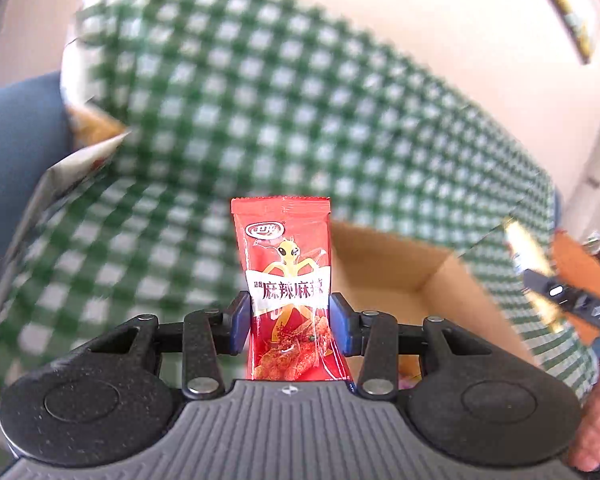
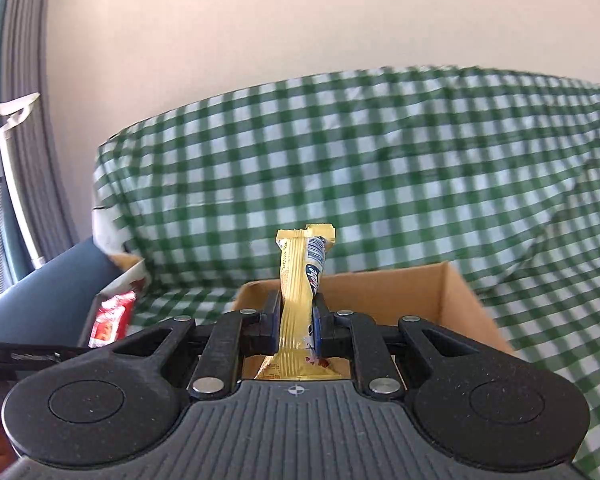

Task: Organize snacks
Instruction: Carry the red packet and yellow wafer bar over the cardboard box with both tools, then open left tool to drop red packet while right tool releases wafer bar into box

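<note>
Red snack packet (image 1: 288, 280) & yellow bar wrapper (image 2: 300, 300): glossy plastic film. Box (image 2: 452, 300): matt brown cardboard; green-checked tablecloth (image 2: 380, 160): soft woven cloth. Gripper bodies: matt, grainy black plastic w/ shiny metal rivets.

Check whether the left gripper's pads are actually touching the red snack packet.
Touching. The left wrist view shows both blue pads of the left gripper pressed against the red snack packet's edges, holding it upright.

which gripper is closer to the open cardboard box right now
Right. The right gripper, shut on a yellow snack bar, sits directly at the cardboard box. The left gripper, holding a red snack packet, is off to the box's left.
</note>
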A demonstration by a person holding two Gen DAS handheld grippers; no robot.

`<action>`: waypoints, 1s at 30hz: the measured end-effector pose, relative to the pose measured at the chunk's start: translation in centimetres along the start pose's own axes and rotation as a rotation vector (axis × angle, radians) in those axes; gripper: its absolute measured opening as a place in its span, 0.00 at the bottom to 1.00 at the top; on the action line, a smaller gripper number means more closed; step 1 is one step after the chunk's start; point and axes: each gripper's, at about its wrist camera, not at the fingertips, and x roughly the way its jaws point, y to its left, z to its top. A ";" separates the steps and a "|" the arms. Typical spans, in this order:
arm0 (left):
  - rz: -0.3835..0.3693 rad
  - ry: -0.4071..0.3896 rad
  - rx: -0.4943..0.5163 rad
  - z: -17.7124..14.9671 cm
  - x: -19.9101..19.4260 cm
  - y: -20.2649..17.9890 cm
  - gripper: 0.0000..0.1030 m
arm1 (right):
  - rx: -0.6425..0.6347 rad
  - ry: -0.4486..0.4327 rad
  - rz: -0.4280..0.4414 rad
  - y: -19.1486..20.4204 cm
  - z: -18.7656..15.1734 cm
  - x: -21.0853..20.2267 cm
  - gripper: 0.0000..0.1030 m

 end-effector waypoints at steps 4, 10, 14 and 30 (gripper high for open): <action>-0.089 -0.076 0.044 0.1 0.2 -3.9 0.44 | 0.007 -0.013 -0.052 -2.0 0.0 -0.6 0.15; -0.156 -0.084 0.115 -0.3 2.5 -8.5 0.44 | -0.025 -0.023 -0.099 -3.5 -0.2 -1.0 0.15; -0.184 -0.064 0.161 -0.8 4.3 -10.7 0.44 | -0.035 -0.022 -0.118 -3.8 -0.3 -0.7 0.15; -0.211 -0.064 0.164 -0.6 6.5 -13.0 0.44 | -0.090 -0.041 -0.159 -2.6 0.0 0.3 0.15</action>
